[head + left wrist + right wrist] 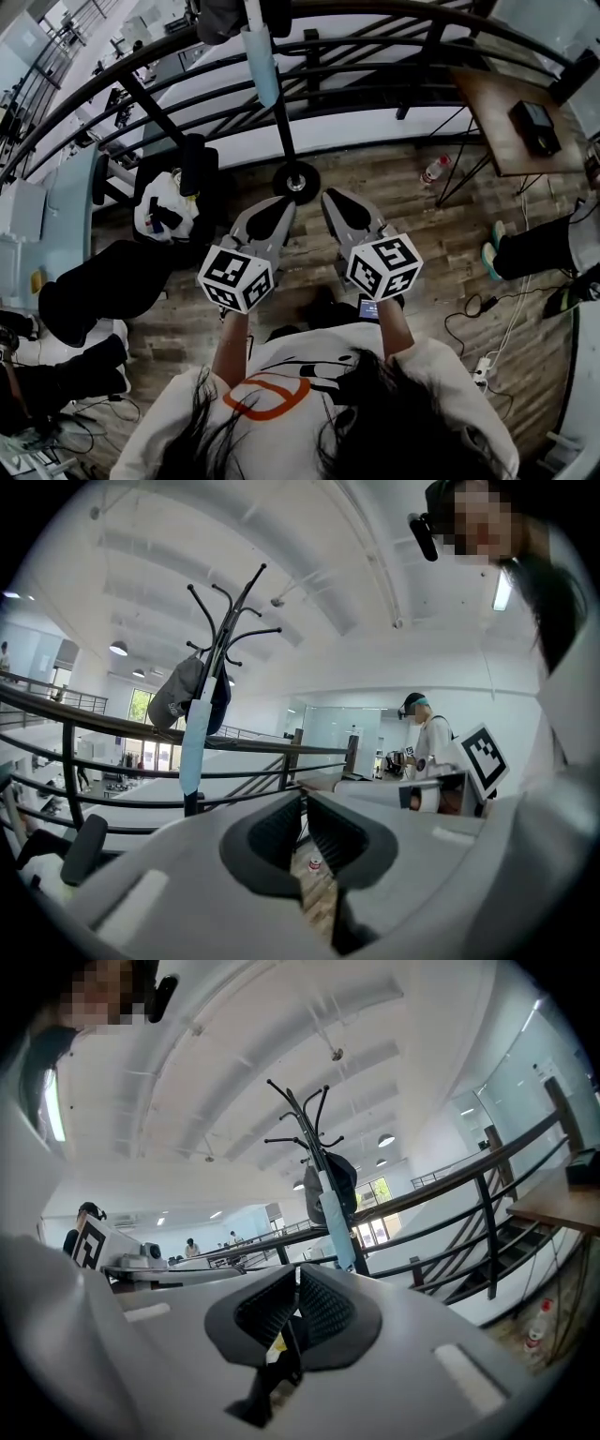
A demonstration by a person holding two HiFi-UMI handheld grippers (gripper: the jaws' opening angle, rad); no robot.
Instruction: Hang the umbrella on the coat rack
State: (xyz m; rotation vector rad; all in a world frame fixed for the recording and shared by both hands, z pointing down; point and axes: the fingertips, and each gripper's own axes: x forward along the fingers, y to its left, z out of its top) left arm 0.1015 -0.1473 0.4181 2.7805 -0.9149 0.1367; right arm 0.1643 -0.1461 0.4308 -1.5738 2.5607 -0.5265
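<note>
Wooden floor (pixel 417 220), black railing (pixel 375 91), coat rack (pixel 281 122) beside railing, bottle (pixel 434 170) on floor

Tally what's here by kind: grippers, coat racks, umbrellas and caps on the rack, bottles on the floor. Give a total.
Grippers: 2, the left gripper and the right gripper
Coat rack: 1
Umbrella, light blue, hanging on the rack: 1
Cap, grey, on the rack: 1
Bottle on the floor: 1
Total: 6
</note>
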